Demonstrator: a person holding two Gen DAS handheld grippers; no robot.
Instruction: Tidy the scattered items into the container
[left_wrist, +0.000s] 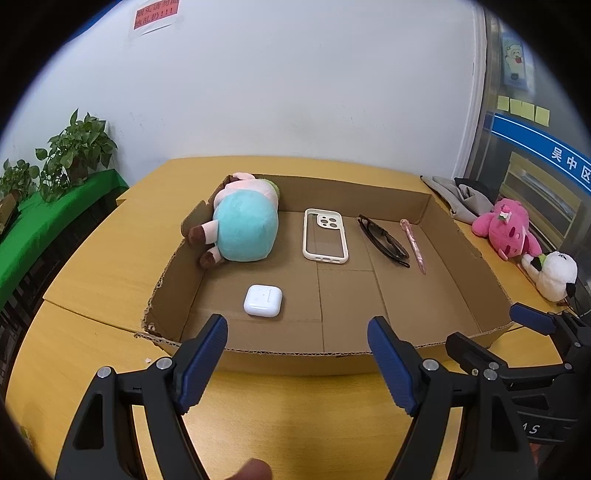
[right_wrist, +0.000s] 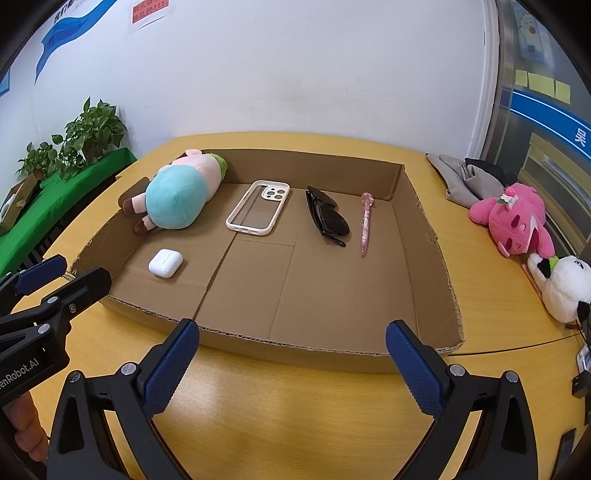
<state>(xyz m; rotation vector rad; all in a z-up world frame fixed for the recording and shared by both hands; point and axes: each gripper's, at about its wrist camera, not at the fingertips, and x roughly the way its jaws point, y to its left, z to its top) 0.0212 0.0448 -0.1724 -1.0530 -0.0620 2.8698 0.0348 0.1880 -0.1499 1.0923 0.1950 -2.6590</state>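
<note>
Both grippers hover side by side over the table just short of the cardboard tray's (left_wrist: 295, 356) near wall, the left gripper (left_wrist: 297, 334) and the right gripper (right_wrist: 291, 338) each angled downward toward it with jaws spread wide and holding nothing.

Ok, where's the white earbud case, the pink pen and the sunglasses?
Earbud case (left_wrist: 263, 300), left wrist view, middle of its lid.
Pink pen (right_wrist: 366, 223), right wrist view, middle of its barrel.
Sunglasses (right_wrist: 332, 220), right wrist view, dark lens.

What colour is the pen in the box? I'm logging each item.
Pink; the pen shows best in the right wrist view.
</note>
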